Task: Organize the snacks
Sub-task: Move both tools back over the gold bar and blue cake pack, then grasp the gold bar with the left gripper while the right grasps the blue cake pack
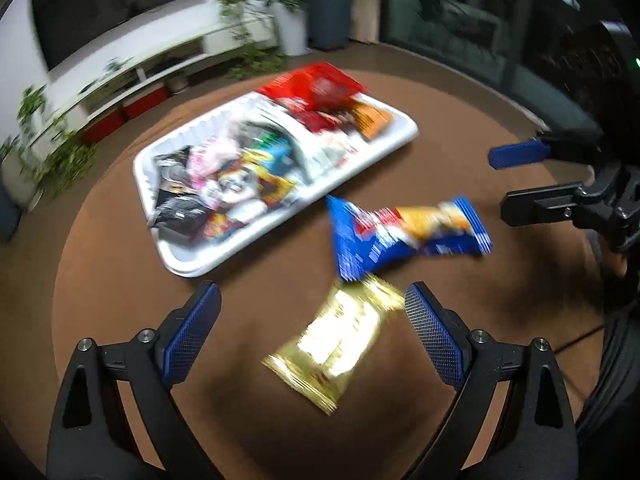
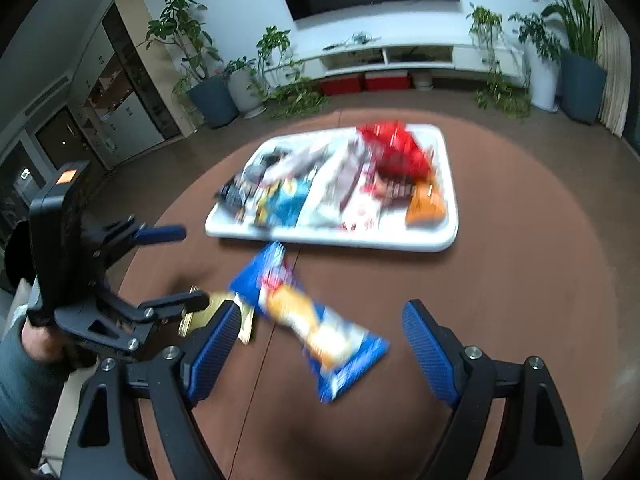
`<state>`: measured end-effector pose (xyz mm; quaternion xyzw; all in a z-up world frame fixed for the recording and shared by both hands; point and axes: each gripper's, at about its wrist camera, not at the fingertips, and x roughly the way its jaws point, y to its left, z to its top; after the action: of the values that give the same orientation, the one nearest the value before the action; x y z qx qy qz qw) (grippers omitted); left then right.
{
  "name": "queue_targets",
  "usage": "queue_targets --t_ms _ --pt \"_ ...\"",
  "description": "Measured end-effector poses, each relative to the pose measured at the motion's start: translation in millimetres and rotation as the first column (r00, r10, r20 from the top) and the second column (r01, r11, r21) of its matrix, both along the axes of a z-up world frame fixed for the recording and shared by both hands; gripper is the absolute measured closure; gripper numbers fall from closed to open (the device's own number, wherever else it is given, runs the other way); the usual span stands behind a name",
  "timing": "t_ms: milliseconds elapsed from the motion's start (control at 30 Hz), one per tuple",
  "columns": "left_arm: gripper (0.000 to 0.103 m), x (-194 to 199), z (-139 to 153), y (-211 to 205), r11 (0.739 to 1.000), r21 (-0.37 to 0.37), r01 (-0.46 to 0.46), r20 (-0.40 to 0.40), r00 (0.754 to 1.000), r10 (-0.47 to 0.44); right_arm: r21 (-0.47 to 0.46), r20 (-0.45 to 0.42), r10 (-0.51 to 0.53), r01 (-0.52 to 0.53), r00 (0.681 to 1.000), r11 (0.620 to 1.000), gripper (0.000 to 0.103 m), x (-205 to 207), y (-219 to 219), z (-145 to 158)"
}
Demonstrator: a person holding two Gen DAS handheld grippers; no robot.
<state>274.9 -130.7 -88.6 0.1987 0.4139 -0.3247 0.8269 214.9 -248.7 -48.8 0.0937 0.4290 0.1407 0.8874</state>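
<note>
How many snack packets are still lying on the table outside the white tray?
2. The gold packet lies between the left gripper's open fingers; the blue packet lies between the right gripper's. Both sit near the tray.

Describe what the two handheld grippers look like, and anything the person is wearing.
Both the left gripper and right gripper have black angular frames with silver bolts and blue cross-hatched finger pads. A black block with an orange patch tops the left one. A grey-teal sleeve shows.
</note>
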Motion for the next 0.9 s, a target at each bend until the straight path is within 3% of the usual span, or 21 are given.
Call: queue_targets --t_ms 133,567,767,900 --pt "0.009 -11.4 -6.0 -5.5 0.997 0.037 0.068 -0.002 0.998 -0.068 -0.014 -0.009 0.023 -0.023 1.000 1.000 0.018 -10.0 5.0 -7.0" --pt "0.013 -1.0 -21.6 -10.8 0.987 0.108 0.120 -0.052 0.992 -0.115 -0.113 0.016 0.162 -0.159 0.987 0.981 0.018 -11.2 26.6 -13.6" --pt "0.043 5.5 -33.3 -19.0 0.975 0.153 0.159 -0.114 0.983 -0.142 -0.156 -0.011 0.223 -0.222 0.975 0.963 0.018 6.4 34.2 -16.9" --pt "0.049 9.7 -34.6 -22.0 0.976 0.140 0.167 -0.136 0.980 -0.148 -0.169 -0.035 0.261 -0.263 0.965 0.950 0.019 17.9 38.1 -21.6"
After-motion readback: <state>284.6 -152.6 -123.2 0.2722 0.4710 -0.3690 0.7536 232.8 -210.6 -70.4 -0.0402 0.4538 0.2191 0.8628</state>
